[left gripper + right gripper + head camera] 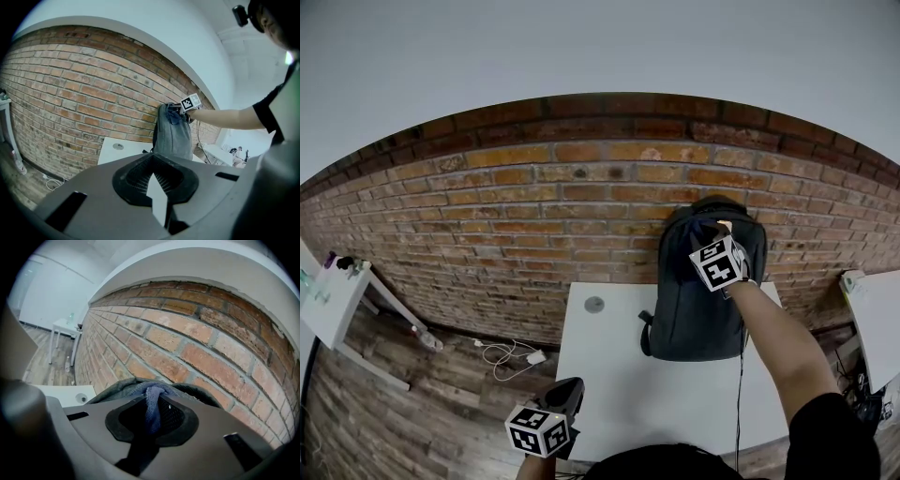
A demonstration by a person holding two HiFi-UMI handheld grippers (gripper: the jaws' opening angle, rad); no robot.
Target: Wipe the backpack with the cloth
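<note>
Nothing readable anywhere in these, honestly. The only printed stuff is the black-and-white square marker patterns on the cube [717, 264] of the right hand-held gripper [724, 226], out around 3 o'clock in the head view, and on the cube [539, 431] of the left hand-held gripper [570, 386], down around 7 o'clock. They're just blocky codes, no letters or numbers.

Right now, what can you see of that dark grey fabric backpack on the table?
The dark grey fabric backpack stands upright at the back of the white table, against the red brick wall. A black strap loops at its lower side. The right gripper holds a blue cloth on its rounded top.
</note>
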